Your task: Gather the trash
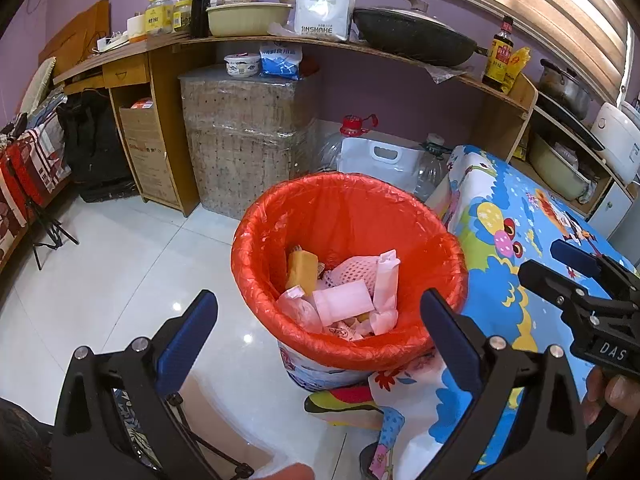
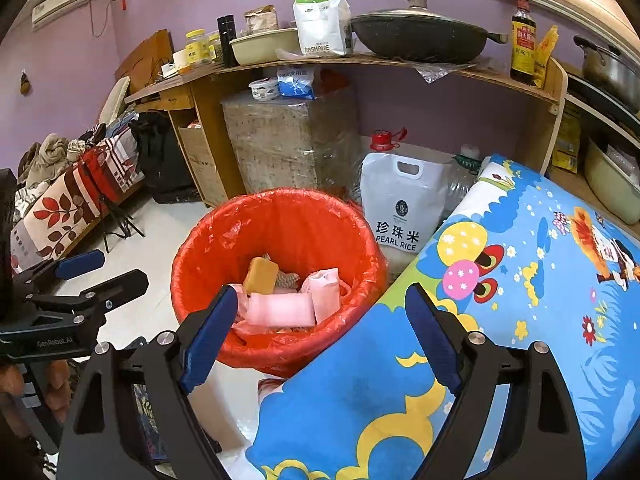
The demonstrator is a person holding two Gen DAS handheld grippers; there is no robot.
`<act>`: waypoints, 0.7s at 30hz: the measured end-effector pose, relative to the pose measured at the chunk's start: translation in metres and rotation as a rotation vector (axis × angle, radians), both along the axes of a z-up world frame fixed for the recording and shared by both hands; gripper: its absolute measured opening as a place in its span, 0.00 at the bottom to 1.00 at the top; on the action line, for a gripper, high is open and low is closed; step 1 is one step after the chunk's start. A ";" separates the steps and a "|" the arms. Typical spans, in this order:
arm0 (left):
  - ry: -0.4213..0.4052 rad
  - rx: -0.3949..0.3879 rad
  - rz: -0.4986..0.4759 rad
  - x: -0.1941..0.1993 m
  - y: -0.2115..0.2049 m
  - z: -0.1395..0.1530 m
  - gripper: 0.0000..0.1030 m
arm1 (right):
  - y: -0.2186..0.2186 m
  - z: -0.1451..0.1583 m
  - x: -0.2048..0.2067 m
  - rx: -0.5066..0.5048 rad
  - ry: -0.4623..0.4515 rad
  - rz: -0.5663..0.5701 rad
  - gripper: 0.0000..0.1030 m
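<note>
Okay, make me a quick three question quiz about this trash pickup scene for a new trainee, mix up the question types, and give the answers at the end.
1. True or false: the left gripper is clamped on a wrapper.
2. Multiple choice: the round bin with the red plastic liner stands A) on the wooden shelf, B) on the tiled floor beside the blue cartoon-print tablecloth, C) on the bed.
3. Fill in: the yellow-brown block lies ___ the bin.

Key: 1 false, both it and the right gripper are open and empty; 2 B; 3 inside.

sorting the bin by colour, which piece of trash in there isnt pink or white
The yellow-brown block at the back left of the red-lined bin. It is a solid mustard colour, while the wrappers around it are pale pink or white.
</note>
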State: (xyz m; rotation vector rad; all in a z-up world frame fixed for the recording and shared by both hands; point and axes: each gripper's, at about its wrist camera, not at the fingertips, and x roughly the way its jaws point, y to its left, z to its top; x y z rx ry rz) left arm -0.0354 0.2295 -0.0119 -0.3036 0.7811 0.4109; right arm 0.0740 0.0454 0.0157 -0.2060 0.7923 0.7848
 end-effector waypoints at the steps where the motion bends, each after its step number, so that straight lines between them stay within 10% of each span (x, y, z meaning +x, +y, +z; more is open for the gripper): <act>1: 0.001 -0.002 0.000 0.001 0.000 0.000 0.95 | 0.000 0.000 0.001 0.000 0.001 0.002 0.78; 21: 0.005 -0.014 0.010 0.002 0.006 -0.005 0.95 | 0.006 -0.004 0.004 -0.011 0.003 0.016 0.78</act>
